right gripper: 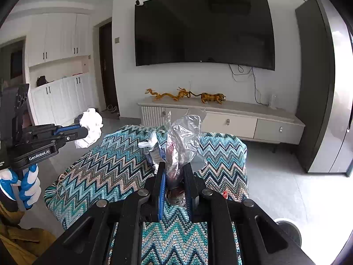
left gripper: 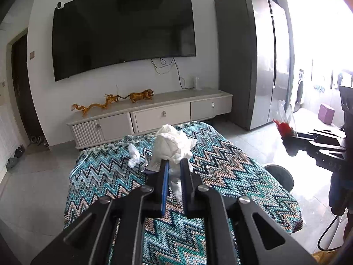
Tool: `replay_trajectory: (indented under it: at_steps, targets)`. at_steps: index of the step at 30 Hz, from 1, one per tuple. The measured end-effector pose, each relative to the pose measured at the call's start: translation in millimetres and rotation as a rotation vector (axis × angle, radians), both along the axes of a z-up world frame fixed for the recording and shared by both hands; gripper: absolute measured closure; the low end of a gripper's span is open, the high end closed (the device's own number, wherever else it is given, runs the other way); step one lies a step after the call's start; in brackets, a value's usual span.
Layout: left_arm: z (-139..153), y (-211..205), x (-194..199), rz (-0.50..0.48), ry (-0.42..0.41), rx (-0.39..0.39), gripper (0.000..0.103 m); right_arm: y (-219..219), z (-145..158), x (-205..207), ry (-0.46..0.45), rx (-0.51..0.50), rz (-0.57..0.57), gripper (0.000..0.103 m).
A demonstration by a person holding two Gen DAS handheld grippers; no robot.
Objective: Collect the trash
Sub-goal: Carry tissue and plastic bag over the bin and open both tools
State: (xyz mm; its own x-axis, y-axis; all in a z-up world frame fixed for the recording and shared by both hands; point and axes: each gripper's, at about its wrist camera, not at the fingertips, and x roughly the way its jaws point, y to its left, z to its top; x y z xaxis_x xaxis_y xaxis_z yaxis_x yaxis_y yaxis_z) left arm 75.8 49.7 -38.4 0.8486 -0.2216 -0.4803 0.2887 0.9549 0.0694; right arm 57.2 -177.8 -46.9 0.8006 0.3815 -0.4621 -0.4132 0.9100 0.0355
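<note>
**A:** What does each hand carry over the zigzag-patterned tabletop (left gripper: 231, 176)?

**B:** The left claw (left gripper: 174, 165) is clamped on a crumpled white tissue (left gripper: 174, 143), lifted clear of the cloth. The right claw (right gripper: 174, 170) is pinched on a clear plastic wrapper (right gripper: 185, 137) with something dark red inside, also raised. Both pieces sit upright between the blue-lined fingers (left gripper: 165, 176), most of their bulk sticking out past the tips.

**A:** Why held aloft like that, and so far apart?

**B:** Likely so neither piece drags on the knitted cloth or snags the other. From the right wrist view the left claw hangs off to the side of the tabletop, tissue out over the floor; from the left wrist view the right claw does the same on the opposite side.

**A:** Anything left to gather?

**B:** Yes. A smaller white scrap (left gripper: 134, 156) and a printed packet (left gripper: 153, 166) lie together near the middle of the tabletop, just beyond the fingertips.

**A:** And a bin?

**B:** A dark round object (left gripper: 280, 176) stands on the floor beside the tabletop; it may be the bin, though that cannot be confirmed. With both claws full, a drop-off seems due before the remaining litter.
</note>
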Motion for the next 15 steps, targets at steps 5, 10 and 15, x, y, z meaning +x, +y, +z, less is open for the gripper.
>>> replay_trajectory:
  at_steps: [5,10,15]
  targets:
    - [-7.6,-21.0,13.9,-0.022,0.031,0.044,0.093,-19.1,-10.7,9.9,0.016,0.031,-0.028,0.089]
    - [-16.0,-52.1,31.2,-0.058,0.059,0.092,0.093,-52.5,-23.7,21.6,0.036,0.069,-0.079,0.089]
    - [-27.2,-98.1,50.1,-0.128,0.101,0.139,0.093,-95.0,-36.9,28.5,0.054,0.106,-0.148,0.089]
